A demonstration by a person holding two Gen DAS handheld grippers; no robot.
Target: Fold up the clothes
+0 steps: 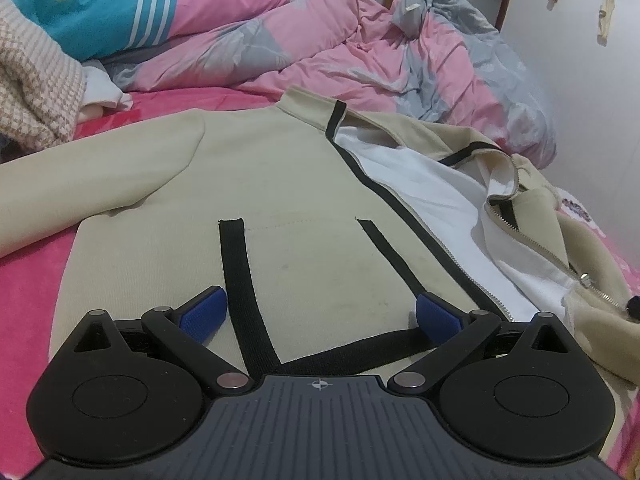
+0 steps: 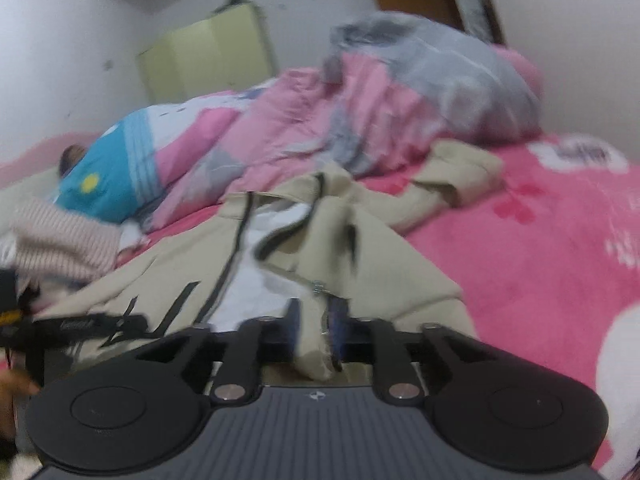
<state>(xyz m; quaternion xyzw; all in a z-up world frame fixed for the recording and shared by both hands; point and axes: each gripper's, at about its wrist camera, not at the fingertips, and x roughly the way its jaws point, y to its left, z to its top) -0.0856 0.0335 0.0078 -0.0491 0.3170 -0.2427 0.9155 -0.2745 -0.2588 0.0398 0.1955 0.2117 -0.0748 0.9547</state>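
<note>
A beige zip-up jacket (image 1: 280, 184) with black trim and white lining lies unzipped on the pink bed. Its left front panel lies flat; the right panel (image 1: 560, 240) is bunched up. My left gripper (image 1: 320, 314) is open, its blue pads (image 1: 204, 312) low over the jacket's pocket near the hem, holding nothing. My right gripper (image 2: 316, 320) is shut on the hem edge of the jacket's right front panel (image 2: 360, 256) near the zipper end. The right wrist view is blurred. The right sleeve (image 2: 448, 184) lies crumpled beyond.
A pink and grey quilt (image 1: 360, 48) is heaped at the back of the bed. A blue and pink pillow (image 1: 100, 12) and a checked knit garment (image 1: 32, 92) lie at the left. Pink bedsheet (image 2: 560, 260) spreads to the right. A white wall (image 1: 580, 80) borders the bed.
</note>
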